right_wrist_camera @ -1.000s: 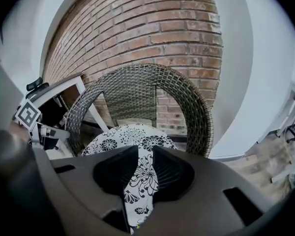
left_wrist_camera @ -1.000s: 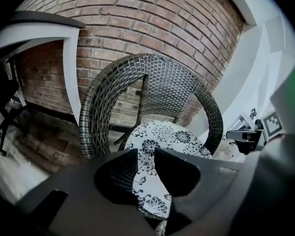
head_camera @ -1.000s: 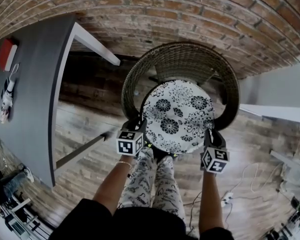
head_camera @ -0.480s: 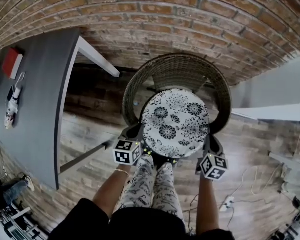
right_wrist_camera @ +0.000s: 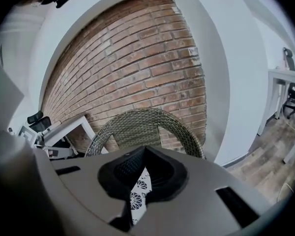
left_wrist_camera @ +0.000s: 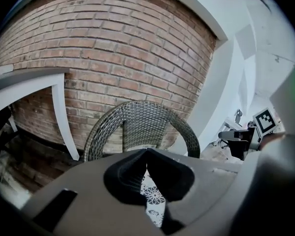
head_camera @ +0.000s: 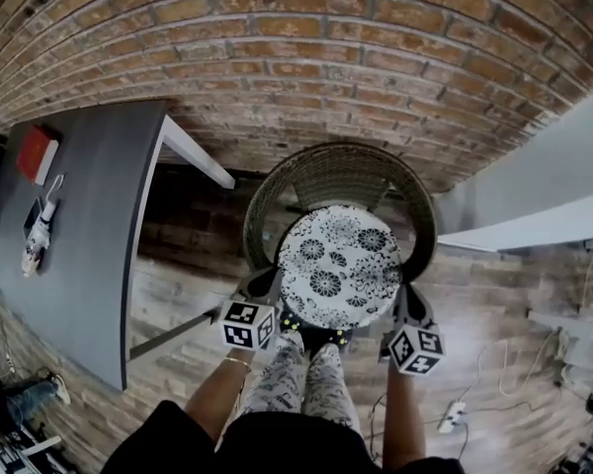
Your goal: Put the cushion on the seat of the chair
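**Black-and-white floral cushion (head_camera: 338, 267) held at both edges over a wicker chair (head_camera: 267, 181)**

Nearest the camera are the person's legs in patterned trousers (head_camera: 289, 383), with the two grippers just ahead of them. The left gripper (head_camera: 270, 284) has its jaws closed on the cushion's left edge, and a strip of flowered fabric (left_wrist_camera: 151, 200) shows between them in its own view. The right gripper (head_camera: 402, 296) pinches the opposite edge the same way (right_wrist_camera: 137, 198). The round cushion hangs between them and covers the seat from above (so the head view cannot show whether it touches). Both gripper views show the chair's woven back (left_wrist_camera: 137, 117) standing a little beyond, which suggests the cushion is carried, not yet resting.

Beyond the chair is the brick wall (head_camera: 326, 47). A grey table (head_camera: 79, 225) stands to the left, with a red object (head_camera: 35, 154) on it.

Risks, as I judge them:
- Each grip holds only a thin margin of soft fabric, so one edge could slip and the cushion would swing or drop to the floor (head_camera: 178, 284).
- If one side is let go before the other, the cushion may land tilted against the curved back or overhang the front rim.
- The armrests wrap close around the seat, so a gripper could snag the weave on the way down.

No brand, label or legible writing shows. The marker cubes (head_camera: 242, 324) carry only black-and-white square patterns.
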